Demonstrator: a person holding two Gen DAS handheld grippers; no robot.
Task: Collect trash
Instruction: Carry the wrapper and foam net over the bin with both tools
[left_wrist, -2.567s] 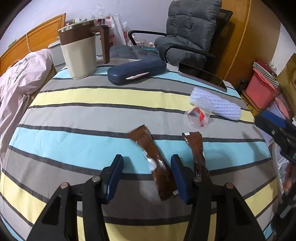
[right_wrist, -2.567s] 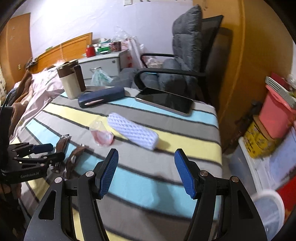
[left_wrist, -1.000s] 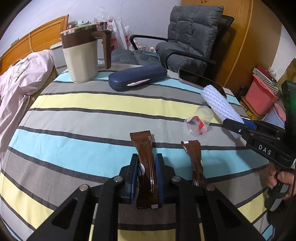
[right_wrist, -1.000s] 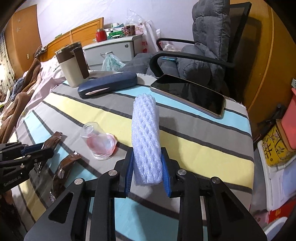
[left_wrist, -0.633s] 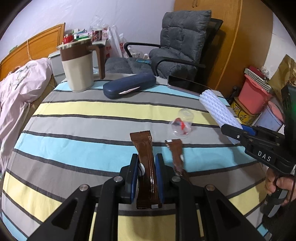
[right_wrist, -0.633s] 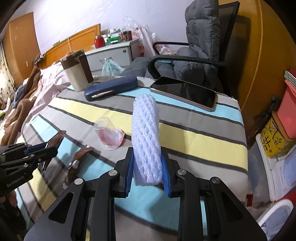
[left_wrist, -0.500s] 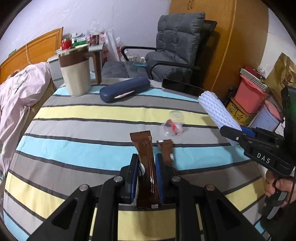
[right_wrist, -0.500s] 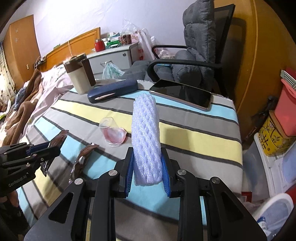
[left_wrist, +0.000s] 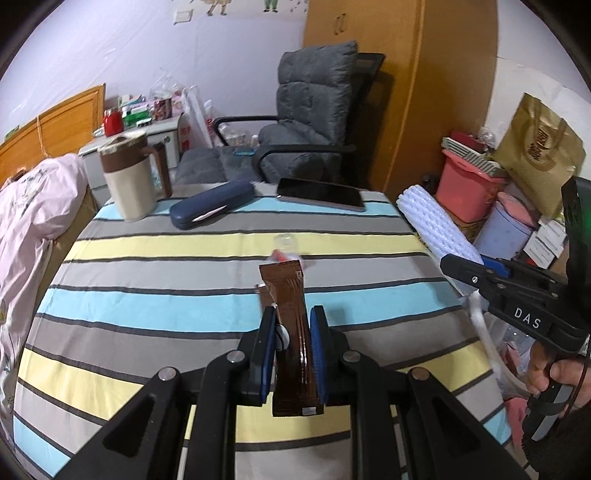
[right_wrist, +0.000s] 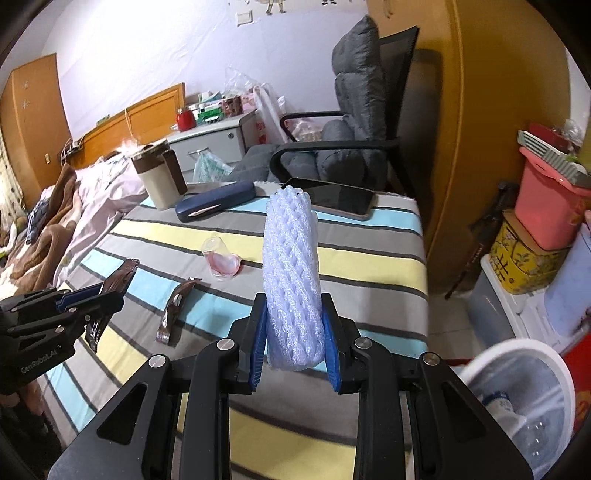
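Left hand-held gripper (left_wrist: 293, 360), bottom centre of its view: blue pads pinch a brown snack wrapper (left_wrist: 291, 332) by its lower half, wrapper standing up off the striped desk (left_wrist: 147, 288), so it is carried, not resting. Right hand-held gripper (right_wrist: 295, 341), bottom centre of its own view, clamps a white foam net sleeve (right_wrist: 291, 273) near one end; sleeve juts forward, clear of the cloth. Lower right of that view: white-rimmed bin (right_wrist: 524, 398) on the floor just off the desk edge, already holding clear plastic; judged the drop point, which would explain both pieces held aloft. Left on the desk mid-frame: second brown wrapper (right_wrist: 175, 310), then clear plastic cup (right_wrist: 221, 260) on its side; judged next pickups. Far edge: navy case (right_wrist: 216, 205), tablet (right_wrist: 338, 199), mug (right_wrist: 159, 177); judged not trash, hence grouped apart
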